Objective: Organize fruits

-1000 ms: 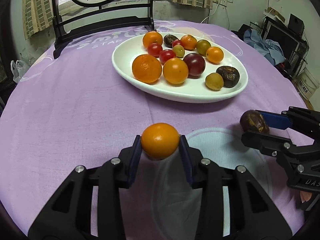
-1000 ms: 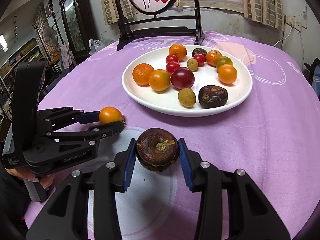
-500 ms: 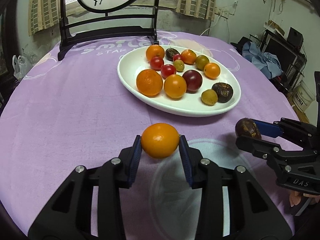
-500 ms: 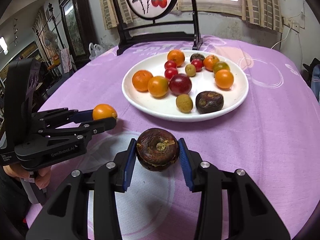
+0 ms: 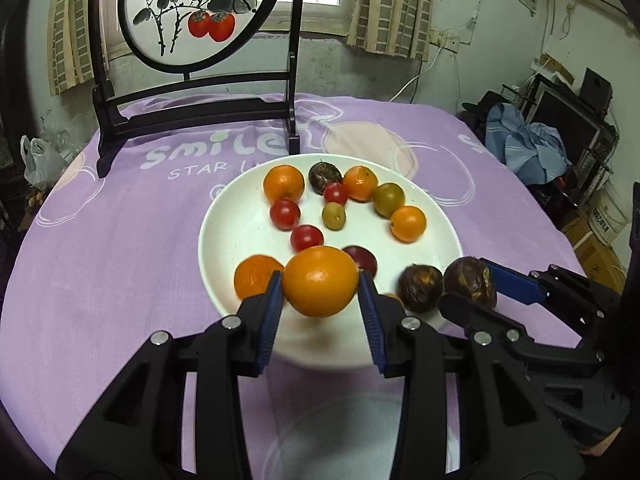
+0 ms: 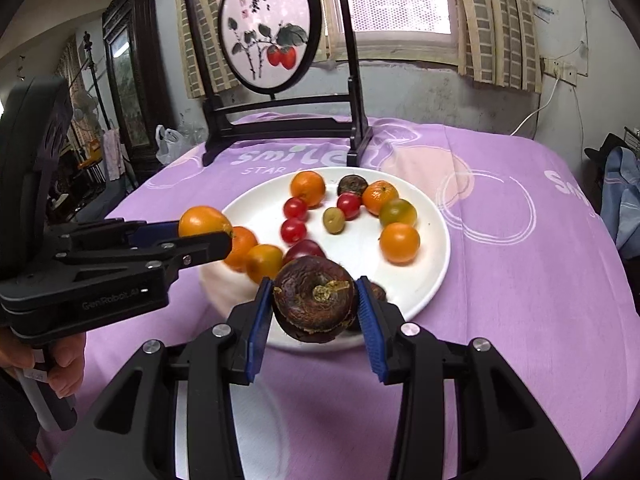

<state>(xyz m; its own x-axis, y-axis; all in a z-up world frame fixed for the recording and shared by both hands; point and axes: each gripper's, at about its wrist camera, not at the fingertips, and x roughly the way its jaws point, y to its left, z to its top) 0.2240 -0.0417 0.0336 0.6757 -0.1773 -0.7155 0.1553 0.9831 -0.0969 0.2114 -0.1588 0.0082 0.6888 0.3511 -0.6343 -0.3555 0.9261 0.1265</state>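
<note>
My left gripper (image 5: 320,288) is shut on an orange fruit (image 5: 320,286), held in the air over the near rim of the white plate (image 5: 240,232). In the right wrist view that same orange fruit (image 6: 205,221) shows at the left between the left gripper's (image 6: 210,232) pads. My right gripper (image 6: 314,306) is shut on a dark brown mangosteen (image 6: 314,304), also above the plate's (image 6: 432,264) near edge. From the left wrist view the mangosteen (image 5: 470,283) hangs at the right in the right gripper (image 5: 474,292). The plate carries several oranges, red tomatoes, green fruits and dark fruits.
A purple tablecloth (image 5: 112,248) covers the round table. A black wooden stand with a round painted screen (image 5: 200,12) rises behind the plate. A person's hand (image 6: 60,364) grips the left handle. Furniture and a blue cloth (image 5: 528,144) sit off to the right.
Both grippers have risen and moved forward from the near cloth to over the plate's near edge, each still carrying its fruit. The plate and screen now look closer.
</note>
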